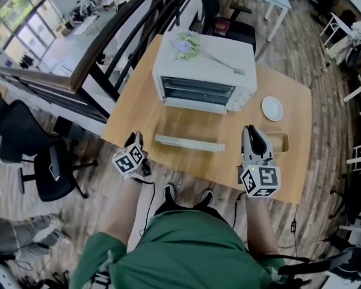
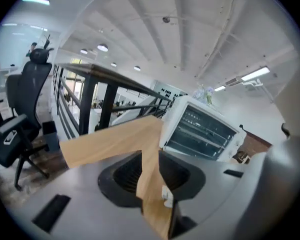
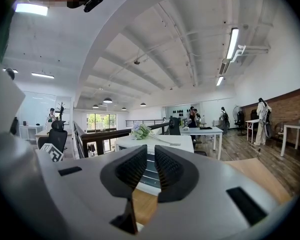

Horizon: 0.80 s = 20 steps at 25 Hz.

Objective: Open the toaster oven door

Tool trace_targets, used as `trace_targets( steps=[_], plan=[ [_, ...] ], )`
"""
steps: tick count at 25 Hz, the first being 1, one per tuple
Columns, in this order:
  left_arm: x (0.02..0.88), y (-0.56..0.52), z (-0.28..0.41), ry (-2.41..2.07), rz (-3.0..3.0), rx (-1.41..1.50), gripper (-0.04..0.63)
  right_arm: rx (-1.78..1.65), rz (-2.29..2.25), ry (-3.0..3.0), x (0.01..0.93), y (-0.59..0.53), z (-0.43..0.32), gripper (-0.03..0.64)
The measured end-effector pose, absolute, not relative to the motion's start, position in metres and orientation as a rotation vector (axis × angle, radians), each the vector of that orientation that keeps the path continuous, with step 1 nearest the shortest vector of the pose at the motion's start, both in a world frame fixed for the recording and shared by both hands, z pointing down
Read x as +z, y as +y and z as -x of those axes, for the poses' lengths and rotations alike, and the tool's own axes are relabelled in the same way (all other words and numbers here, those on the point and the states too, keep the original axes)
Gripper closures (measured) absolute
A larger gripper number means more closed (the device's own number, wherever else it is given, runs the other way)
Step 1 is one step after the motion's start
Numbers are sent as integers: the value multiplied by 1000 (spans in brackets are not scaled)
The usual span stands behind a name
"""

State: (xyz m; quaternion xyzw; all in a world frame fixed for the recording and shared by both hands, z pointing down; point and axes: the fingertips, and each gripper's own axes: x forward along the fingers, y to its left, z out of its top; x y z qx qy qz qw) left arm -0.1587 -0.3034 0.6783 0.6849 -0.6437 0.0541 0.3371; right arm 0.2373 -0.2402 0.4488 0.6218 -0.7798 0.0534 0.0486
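Observation:
The white toaster oven (image 1: 204,71) stands at the far side of the wooden table (image 1: 138,110), with a flower sprig (image 1: 189,43) on its top. Its front shows the wire racks (image 2: 202,129). A long pale bar (image 1: 189,142) lies flat on the table, parallel to the oven's front; I cannot tell whether it is the edge of a lowered door. My left gripper (image 1: 137,142) (image 2: 150,166) hovers at the table's near left edge, its jaws a little apart and empty. My right gripper (image 1: 253,131) (image 3: 151,166) is at the near right, shut on nothing, pointing at the oven.
A white plate (image 1: 272,108) sits to the right of the oven, and a small wooden tray (image 1: 279,142) lies beside my right gripper. A dark railing (image 1: 117,47) runs past the table's left side. Black office chairs (image 1: 39,152) stand at the left and behind the table (image 1: 231,29).

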Motion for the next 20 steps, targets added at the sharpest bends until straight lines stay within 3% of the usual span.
trace_targets(
  steps=[9,20],
  plan=[
    [510,-350,122,-1813,-2160,68,477,53,-1957,-2411,403,-257,-245,554],
    [398,-346,50,-1662,-2450,-64,477,-29,-2049,-2431,357,-266,-263,553]
  ],
)
